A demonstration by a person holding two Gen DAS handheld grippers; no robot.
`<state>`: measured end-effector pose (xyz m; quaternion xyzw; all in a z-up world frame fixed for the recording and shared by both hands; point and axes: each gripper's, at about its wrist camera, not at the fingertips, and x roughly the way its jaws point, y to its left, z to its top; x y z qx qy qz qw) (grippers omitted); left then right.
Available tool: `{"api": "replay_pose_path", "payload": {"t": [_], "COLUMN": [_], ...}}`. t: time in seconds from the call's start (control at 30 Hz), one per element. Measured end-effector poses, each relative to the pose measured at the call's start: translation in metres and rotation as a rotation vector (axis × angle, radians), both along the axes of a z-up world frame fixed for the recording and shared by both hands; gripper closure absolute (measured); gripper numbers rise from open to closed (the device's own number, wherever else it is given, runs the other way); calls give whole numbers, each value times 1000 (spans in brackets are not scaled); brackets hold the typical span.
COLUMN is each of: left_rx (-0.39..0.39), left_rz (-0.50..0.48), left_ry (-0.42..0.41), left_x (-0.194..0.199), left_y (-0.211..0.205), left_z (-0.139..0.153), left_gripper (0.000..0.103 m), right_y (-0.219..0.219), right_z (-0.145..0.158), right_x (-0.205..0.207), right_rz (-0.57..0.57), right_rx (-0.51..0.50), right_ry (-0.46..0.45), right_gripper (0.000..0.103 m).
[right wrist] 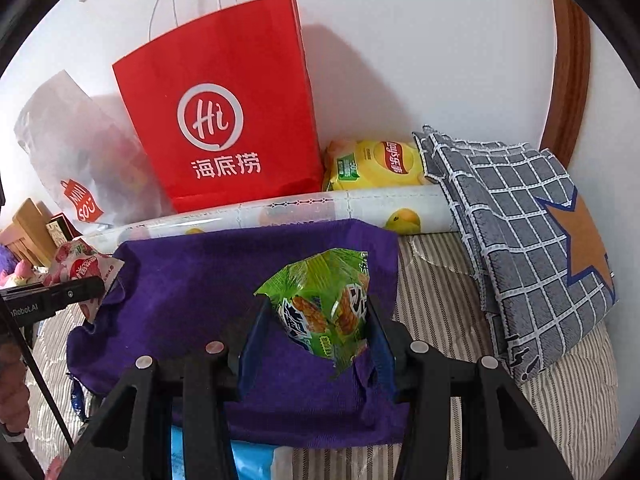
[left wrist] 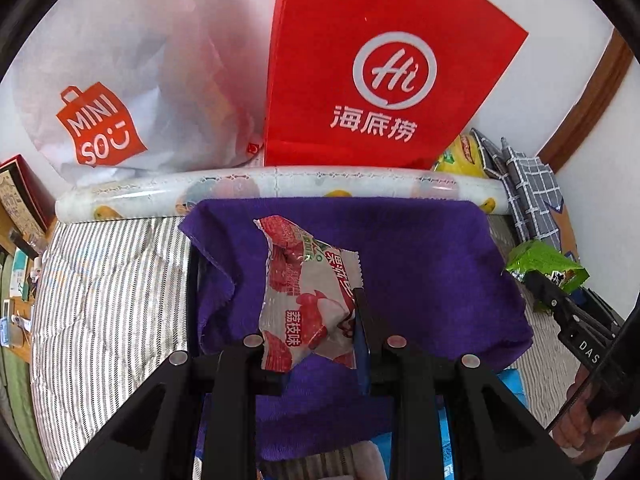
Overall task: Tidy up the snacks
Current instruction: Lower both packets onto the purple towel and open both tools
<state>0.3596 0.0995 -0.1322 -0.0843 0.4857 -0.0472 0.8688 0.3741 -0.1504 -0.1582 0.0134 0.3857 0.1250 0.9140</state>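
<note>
Clamped in the left gripper (left wrist: 316,344) is a red-and-white snack packet (left wrist: 306,296) and in the right gripper (right wrist: 316,344) a green one (right wrist: 326,308), both above the purple cloth (right wrist: 192,280), neither yet set down, so sorting seems barely begun.

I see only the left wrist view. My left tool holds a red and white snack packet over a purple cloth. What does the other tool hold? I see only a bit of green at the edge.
Observer: The right tool is shut on a green snack packet, also above the purple cloth.
Operator: What is behind the red bag, on its right side? I see only a yellow corner.
Observer: A yellow chip bag lies there, against the wall, next to the red bag.
Operator: And the checked fabric on the right?
Observer: It is a folded grey checked cloth with an orange star on it.
</note>
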Motion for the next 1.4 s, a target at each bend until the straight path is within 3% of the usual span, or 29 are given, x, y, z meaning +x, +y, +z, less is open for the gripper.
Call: {"api": "replay_pose_path", "payload": {"t": [0.63,1.4], "left_rx": [18,27], "left_rz": [-12,-16], "left_ry": [64,92], "left_x": [5,6], "left_y": [-8,-13], "left_z": [-28,-35], "left_gripper": [78,78], "right_y": [2,0], "right_z": [-24,-23], "right_x": [13,13], "right_rz": [15,9], "right_rx": [-15,-7], "right_ry": [63,86], "right_gripper": [58,57]}}
